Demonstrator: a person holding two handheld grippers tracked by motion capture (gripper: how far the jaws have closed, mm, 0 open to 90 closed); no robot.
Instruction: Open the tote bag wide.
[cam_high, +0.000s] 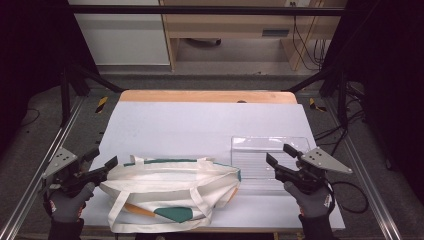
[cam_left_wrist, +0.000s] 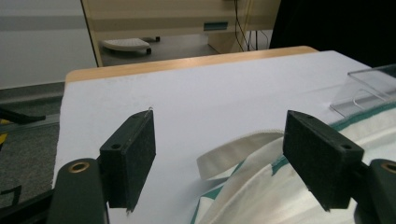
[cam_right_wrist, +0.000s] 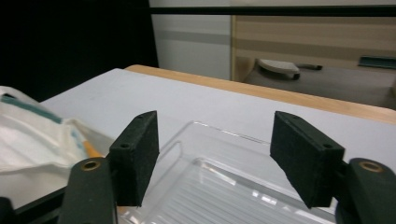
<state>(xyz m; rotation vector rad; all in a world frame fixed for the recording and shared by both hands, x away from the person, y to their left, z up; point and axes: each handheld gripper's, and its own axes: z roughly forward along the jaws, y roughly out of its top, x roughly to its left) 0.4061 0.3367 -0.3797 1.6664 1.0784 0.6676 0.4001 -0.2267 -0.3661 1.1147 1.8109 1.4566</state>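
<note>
A cream cloth tote bag with green trim and an orange patch lies flat at the front of the white table, its handles spread toward me. My left gripper hovers open just beyond the bag's left end; in the left gripper view the bag and a handle strap lie under and between the jaws, untouched. A clear plastic tray sits right of the bag. My right gripper is open over the tray's right part, with the tray below its jaws.
The table's far wooden edge is bare. Metal frame rails run along both sides. A wooden desk and cables stand on the floor beyond the table.
</note>
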